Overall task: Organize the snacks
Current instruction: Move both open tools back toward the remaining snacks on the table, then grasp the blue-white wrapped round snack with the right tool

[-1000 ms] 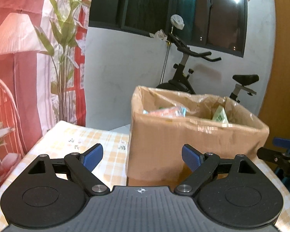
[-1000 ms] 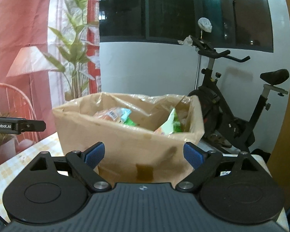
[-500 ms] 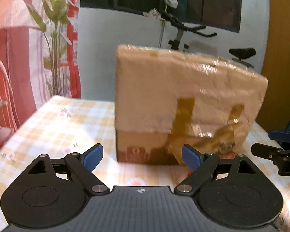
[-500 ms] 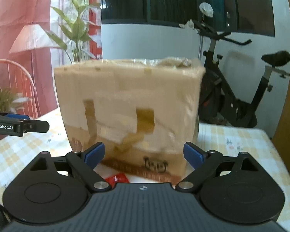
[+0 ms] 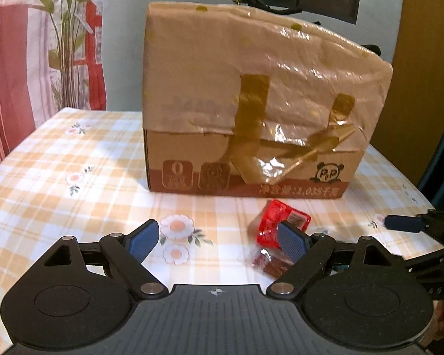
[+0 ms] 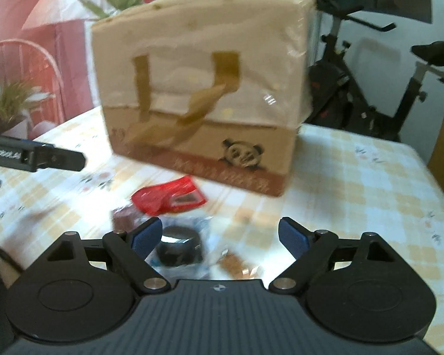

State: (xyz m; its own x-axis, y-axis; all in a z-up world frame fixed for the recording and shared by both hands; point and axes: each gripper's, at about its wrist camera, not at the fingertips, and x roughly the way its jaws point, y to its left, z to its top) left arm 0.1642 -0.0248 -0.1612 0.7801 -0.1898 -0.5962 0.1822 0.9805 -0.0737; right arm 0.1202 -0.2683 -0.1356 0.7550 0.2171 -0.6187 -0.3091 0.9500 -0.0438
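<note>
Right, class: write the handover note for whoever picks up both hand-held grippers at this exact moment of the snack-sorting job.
Left hand-held gripper: open, empty, low over the table.
Right hand-held gripper: open, empty, above the loose snacks.
Cardboard box stands on the checked tablecloth; its inside is not visible from here.
In front of it: a red packet, a dark round snack in clear wrap, and small brown pieces.
Done: nothing gripped. Left: pick up each loose snack and sort it.
</note>
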